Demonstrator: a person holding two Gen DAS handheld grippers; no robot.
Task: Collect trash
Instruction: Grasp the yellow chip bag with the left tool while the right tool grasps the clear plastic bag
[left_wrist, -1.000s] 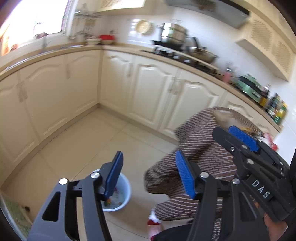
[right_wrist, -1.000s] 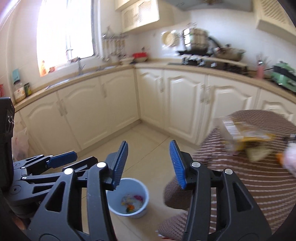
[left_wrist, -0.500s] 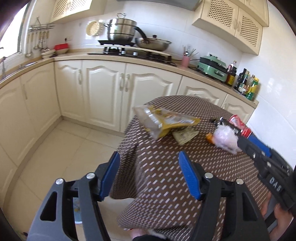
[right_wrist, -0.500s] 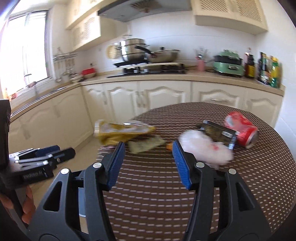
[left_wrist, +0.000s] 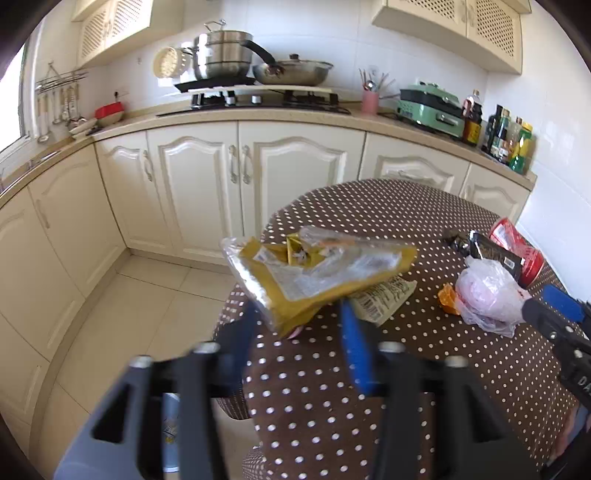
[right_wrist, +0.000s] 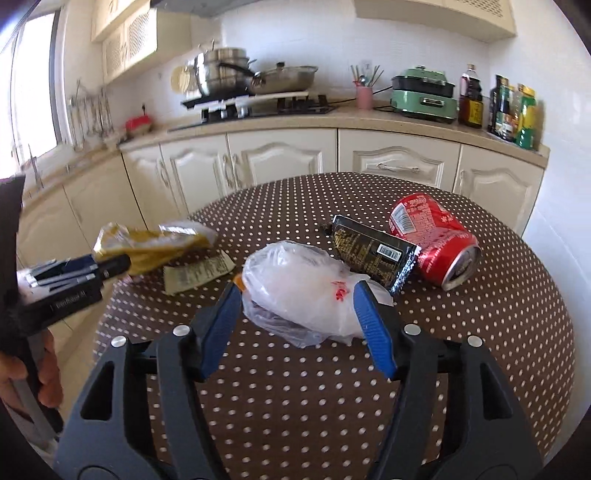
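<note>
Collection barely starting: both grippers' jaws spreading, left gripper (left_wrist: 295, 328) nearing yellow foil wrapper (left_wrist: 317, 269), right gripper (right_wrist: 301, 317) straddling crumpled clear plastic bag (right_wrist: 306, 288); red can (right_wrist: 432, 240) waiting on desk (right_wrist: 480, 332).

yellow foil snack bag (left_wrist: 314, 273): 1 | crumpled clear plastic bag (right_wrist: 299, 291): 1 | black foil wrapper (right_wrist: 373, 254): 1 | red drink can (right_wrist: 432, 240): 1 | pale flat printed wrapper (right_wrist: 199, 273): 1

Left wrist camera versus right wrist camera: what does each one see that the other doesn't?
Only the left view shows the floor tiles and a can on the floor below the table edge. Only the right view shows the red soda can's open end and the person's hand. Both show the open left claw at the yellow snack bag, the open right claw around the white plastic bag, the black wrapper and the polka-dot table.
</note>
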